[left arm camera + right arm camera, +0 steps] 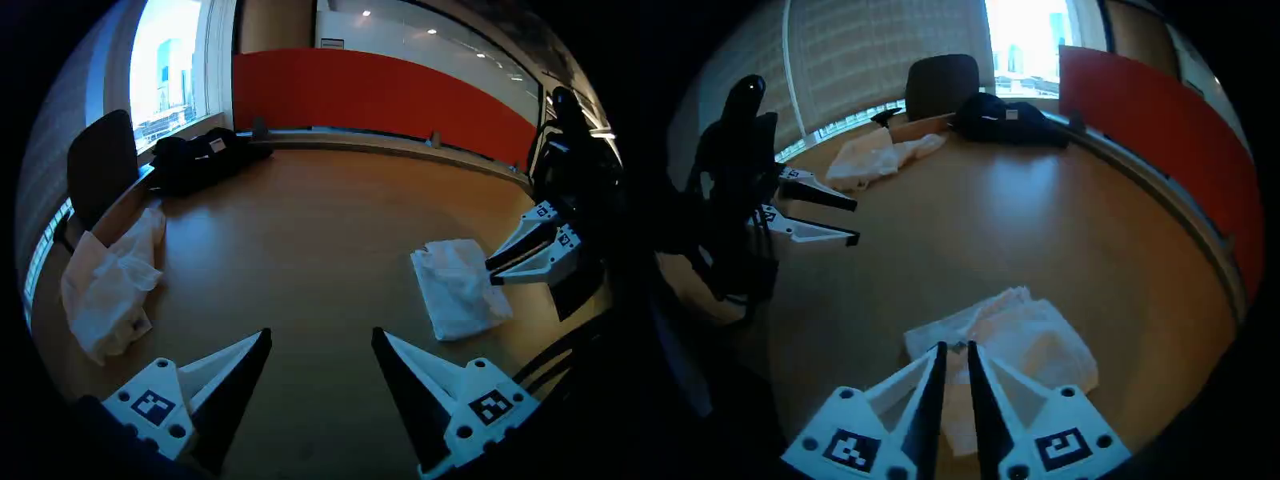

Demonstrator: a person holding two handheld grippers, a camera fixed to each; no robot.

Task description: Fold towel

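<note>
A white towel [458, 290] lies folded into a small rectangle on the wooden table [320, 232]. My right gripper [489, 272] reaches in from the right, its fingertips at the towel's right edge. In the right gripper view the right gripper [956, 346] has its fingers drawn close together, with a fold of the towel [1024, 336] pinched between the tips at the near edge. My left gripper [321, 334] hovers open over bare wood, well short of the towel, with nothing in it. The left gripper [857, 222] also appears off to the left in the right gripper view.
A crumpled pile of white cloth [108, 284] lies at the table's left edge beside a dark chair [100, 164]. A black bag [200, 156] rests at the far corner under the window. A red wall panel [384, 96] runs behind the table. A person's dark sleeve [728, 200] holds the left gripper.
</note>
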